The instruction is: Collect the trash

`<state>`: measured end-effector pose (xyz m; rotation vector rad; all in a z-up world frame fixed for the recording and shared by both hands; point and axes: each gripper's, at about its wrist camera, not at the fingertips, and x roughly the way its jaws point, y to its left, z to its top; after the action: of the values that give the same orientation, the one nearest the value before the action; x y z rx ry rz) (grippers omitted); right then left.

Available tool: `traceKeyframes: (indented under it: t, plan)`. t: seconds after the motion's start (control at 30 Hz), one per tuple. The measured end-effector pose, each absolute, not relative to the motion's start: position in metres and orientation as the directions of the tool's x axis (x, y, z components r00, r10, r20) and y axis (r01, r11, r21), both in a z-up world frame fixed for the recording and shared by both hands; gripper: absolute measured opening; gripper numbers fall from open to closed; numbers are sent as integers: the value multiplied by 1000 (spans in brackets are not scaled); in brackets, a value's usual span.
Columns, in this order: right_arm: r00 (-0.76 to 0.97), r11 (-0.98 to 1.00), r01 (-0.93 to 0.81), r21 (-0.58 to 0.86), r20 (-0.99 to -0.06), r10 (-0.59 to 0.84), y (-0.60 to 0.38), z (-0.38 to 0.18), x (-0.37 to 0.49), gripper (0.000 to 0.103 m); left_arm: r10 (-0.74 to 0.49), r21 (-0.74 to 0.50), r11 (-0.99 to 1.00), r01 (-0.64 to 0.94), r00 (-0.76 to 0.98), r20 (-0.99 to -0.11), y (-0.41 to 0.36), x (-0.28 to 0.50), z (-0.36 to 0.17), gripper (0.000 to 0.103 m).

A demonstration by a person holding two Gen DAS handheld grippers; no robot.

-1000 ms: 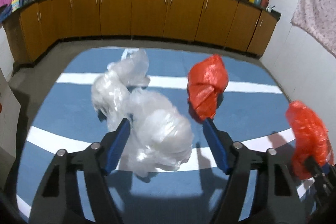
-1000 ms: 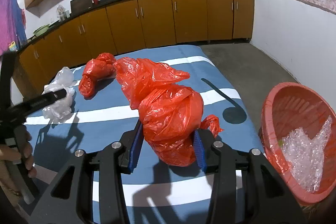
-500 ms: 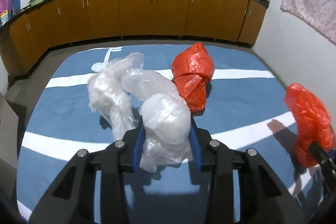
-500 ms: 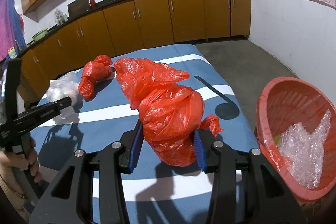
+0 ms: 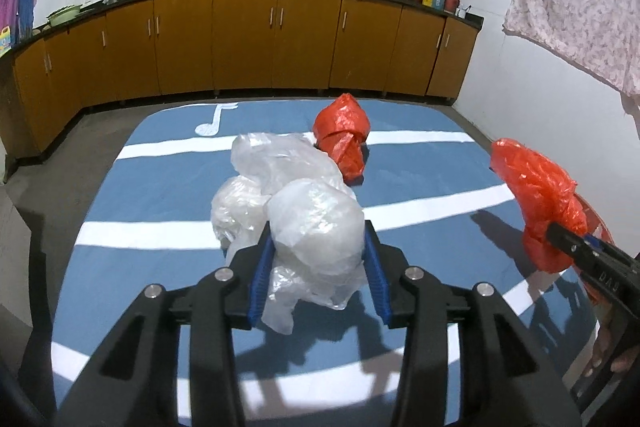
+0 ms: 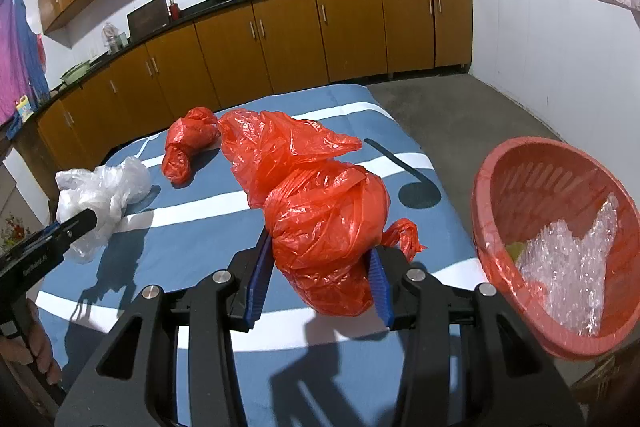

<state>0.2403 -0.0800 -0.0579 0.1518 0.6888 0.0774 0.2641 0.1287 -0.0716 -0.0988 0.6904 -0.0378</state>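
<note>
Both tongs hold bags over the bed (image 6: pixel 420 239), the left tongs (image 5: pixel 317 269) loosening a little on the clear plastic bag (image 5: pixel 316 227) and the right tongs (image 6: pixel 318 277) squeezing the red plastic bag (image 6: pixel 326 223), so grip tight and carry both to the red basket (image 6: pixel 516 167) by the bed's right edge.

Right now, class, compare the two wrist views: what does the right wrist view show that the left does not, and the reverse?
Only the right wrist view shows the whole red basket with clear crumpled plastic inside. Only the left wrist view shows the white music note on the blue cloth. Both show the left tongs, opening slightly yet pressed on the clear bag, the right tongs clamped on a red bag, and another red bag lying loose.
</note>
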Motion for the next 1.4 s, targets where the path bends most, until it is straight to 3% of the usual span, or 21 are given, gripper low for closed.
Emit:
traceKeyframes:
  t: [0.17,0.3,0.63,1.1,1.4]
  plan:
    - [770,986,-20,167,-626,121,-80,-56,238,44,-52,-94,995,-12,761,-647,130,262,-73,46]
    - [774,986,-21,165,-622,120,-81,-54,234,44,-58,-98,995,-9,754,-654,128,263,-70,38]
    - [785,985,-22,171,-607,123,-86,-44,225,44,-36,-83,996,-15,816,-577,134,243,-33,38]
    - [802,984,-10,179,-587,115,-95,-34,213,43,-57,-102,995,3,842,-537,135,243,9,42]
    - [791,983,-9,182,-601,119,-96,-38,209,40,-97,-120,992,35,824,-558,120,252,10,38]
